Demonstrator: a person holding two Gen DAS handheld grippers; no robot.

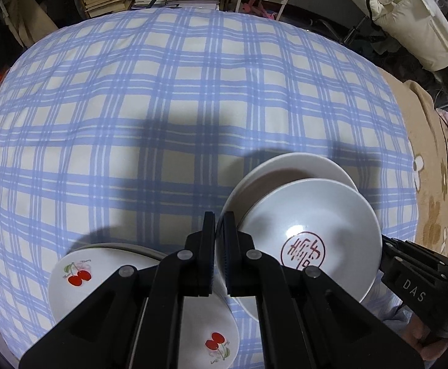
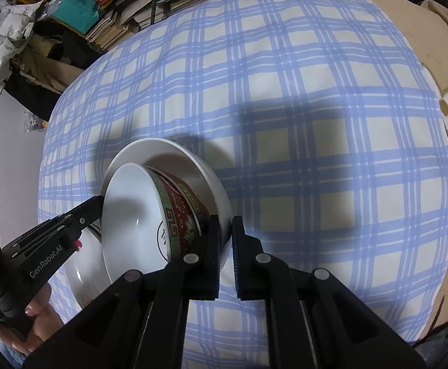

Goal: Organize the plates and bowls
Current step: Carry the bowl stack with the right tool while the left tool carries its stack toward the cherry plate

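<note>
close wrist views, shared bowls [image 1: 310,240]

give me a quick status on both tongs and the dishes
Left tongs shut on white bowl rim. Right tongs shut on same bowl's other side. Red-patterned bowl sits tilted inside. Cherry plate beside, clear of the way.

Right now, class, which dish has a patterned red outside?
The tilted bowl nested in the plain white bowl; every other dish shows white outside.

Red-patterned bowl [image 2: 181,215] tilted inside plain white bowl [image 2: 174,160]; cherry-print plates [image 1: 79,279] stacked just left.
</note>
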